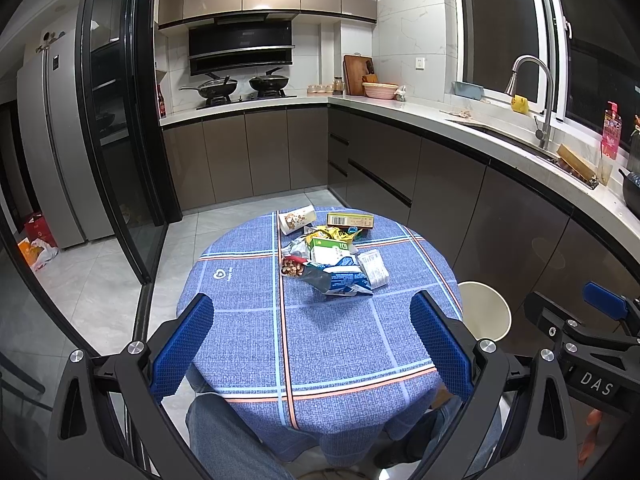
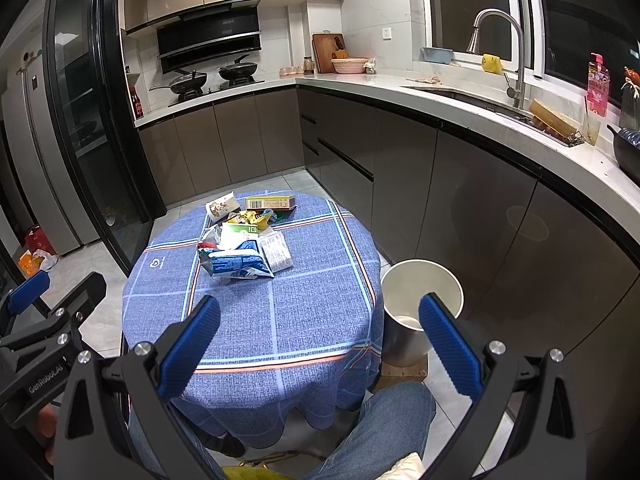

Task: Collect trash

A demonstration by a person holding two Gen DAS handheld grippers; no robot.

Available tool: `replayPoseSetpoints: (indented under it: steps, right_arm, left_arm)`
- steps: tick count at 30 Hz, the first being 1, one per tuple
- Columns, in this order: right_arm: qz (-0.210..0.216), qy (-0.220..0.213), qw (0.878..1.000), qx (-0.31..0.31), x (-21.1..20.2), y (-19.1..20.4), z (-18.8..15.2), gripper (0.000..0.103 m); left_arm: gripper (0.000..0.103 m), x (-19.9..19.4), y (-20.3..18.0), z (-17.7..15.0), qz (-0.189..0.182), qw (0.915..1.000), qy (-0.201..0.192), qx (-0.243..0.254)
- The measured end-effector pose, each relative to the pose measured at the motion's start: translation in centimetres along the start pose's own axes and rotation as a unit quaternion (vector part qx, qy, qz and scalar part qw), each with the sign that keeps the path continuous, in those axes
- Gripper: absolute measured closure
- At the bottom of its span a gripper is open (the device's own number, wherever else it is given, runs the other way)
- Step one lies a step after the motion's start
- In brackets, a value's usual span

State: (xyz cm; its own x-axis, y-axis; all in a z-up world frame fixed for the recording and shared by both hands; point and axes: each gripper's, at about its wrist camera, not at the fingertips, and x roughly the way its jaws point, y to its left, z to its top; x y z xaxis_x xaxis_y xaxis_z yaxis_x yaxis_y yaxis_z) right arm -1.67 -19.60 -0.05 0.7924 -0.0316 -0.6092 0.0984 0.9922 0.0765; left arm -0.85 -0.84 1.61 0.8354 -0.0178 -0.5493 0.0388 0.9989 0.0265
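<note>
Both grippers, left (image 1: 312, 344) & right (image 2: 320, 344), spread wide, nothing held, hovering at table (image 1: 248, 352) near edge. Trash pile (image 1: 334, 256) mid-table, untouched; bin (image 2: 420, 280) beside table, rt side. Advise: take blue bag (image 2: 236, 266) first, nearest, pinch one crumpled edge

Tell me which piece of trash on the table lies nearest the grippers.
The blue-and-white snack bag, crumpled at the pile's near edge. The paper cup and flat box sit at the far side.

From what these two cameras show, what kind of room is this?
Most likely a home kitchen: a stove with two pans under a range hood, a sink with a tall faucet set in the counter, and a fridge at the left.
</note>
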Motion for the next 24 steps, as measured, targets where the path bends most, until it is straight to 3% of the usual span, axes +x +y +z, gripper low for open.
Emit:
replayPoseSetpoints:
  steps: [24]
  right_arm:
    - [0.001,0.002,1.000,0.003,0.28,-0.20,-0.53,0.003]
  left_arm:
    - [0.008,0.49,-0.28,-0.08,0.000,1.0000,0.004,0.001]
